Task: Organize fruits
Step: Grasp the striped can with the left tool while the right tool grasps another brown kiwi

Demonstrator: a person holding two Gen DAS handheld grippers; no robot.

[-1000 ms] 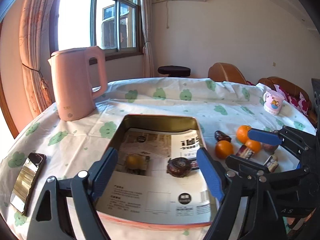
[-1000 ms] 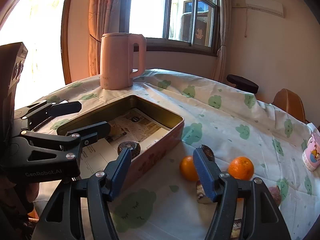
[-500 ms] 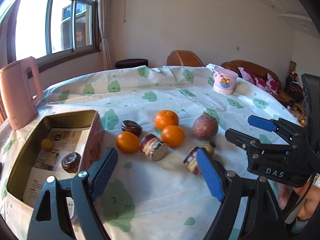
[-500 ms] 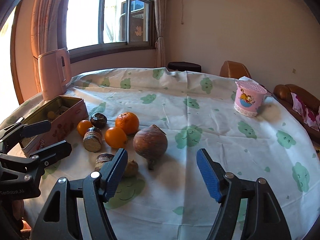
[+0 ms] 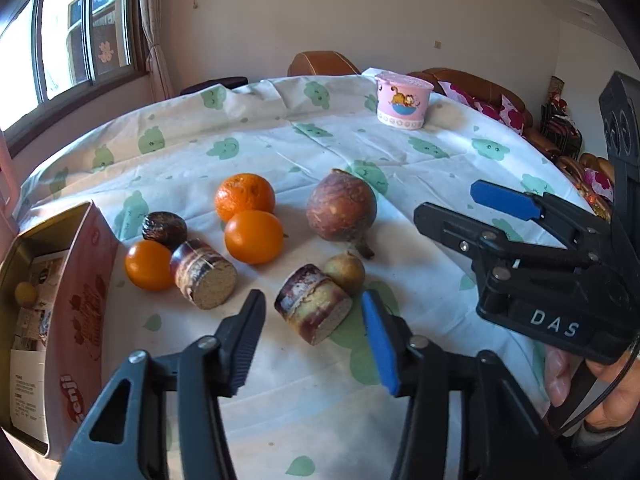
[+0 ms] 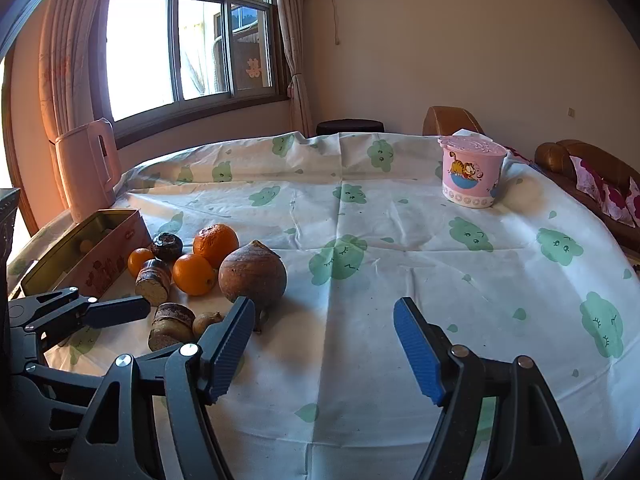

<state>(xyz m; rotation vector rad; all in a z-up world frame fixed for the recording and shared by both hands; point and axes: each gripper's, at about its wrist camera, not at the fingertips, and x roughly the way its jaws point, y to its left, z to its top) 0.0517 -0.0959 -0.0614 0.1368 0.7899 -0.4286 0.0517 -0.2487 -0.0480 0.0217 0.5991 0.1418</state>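
Observation:
My left gripper is open, its fingers on either side of a short sugarcane piece, not touching it. Behind it lie a small brown fruit, a large reddish-brown round fruit, three oranges, a dark passion fruit and a second cane piece. The metal tin at the left holds a small yellow fruit. My right gripper is open and empty over bare cloth, right of the fruit cluster.
A pink cartoon cup stands at the back right of the table. A pink kettle stands at the back left behind the tin. Sofa and chairs lie beyond the table's far edge.
Both grippers swung right from over the tin to the fruit cluster. The left gripper came down close around the near cane piece. The right gripper shifted further right.

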